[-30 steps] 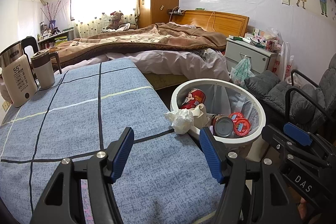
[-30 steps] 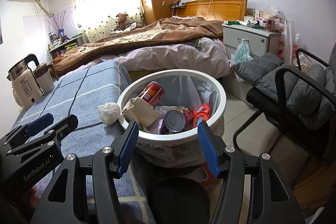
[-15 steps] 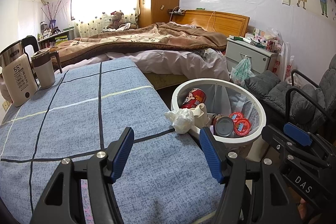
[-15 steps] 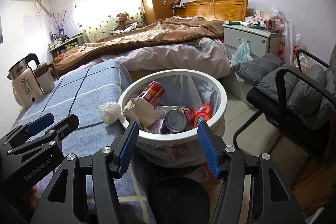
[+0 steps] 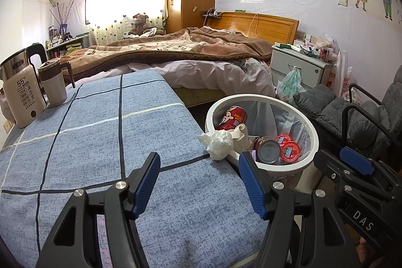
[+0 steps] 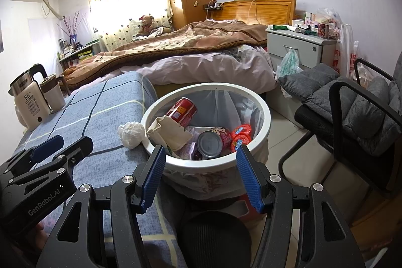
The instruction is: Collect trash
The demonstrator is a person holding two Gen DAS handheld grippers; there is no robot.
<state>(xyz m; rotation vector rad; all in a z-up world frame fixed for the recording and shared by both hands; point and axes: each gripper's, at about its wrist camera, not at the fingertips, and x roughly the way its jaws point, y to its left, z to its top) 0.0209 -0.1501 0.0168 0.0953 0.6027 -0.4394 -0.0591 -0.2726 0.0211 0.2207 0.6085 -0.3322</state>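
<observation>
Both grippers, left gripper (image 5: 198, 182) and right gripper (image 6: 199, 175), hang released (nothing between them); crumpled white tissue (image 5: 218, 143) at centre touches the round white bin (image 5: 312, 140).

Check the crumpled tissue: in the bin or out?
Out. The tissue lies on the blue cloth, against the bin rim's outside.

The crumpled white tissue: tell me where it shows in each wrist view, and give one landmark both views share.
Left wrist view: the crumpled white tissue lies right of centre, on the blue checked cloth, against the near-left rim of the white trash bin.
Right wrist view: the tissue lies left of centre, just left of the bin's rim.
Shared landmark: the red can inside the bin.
</observation>
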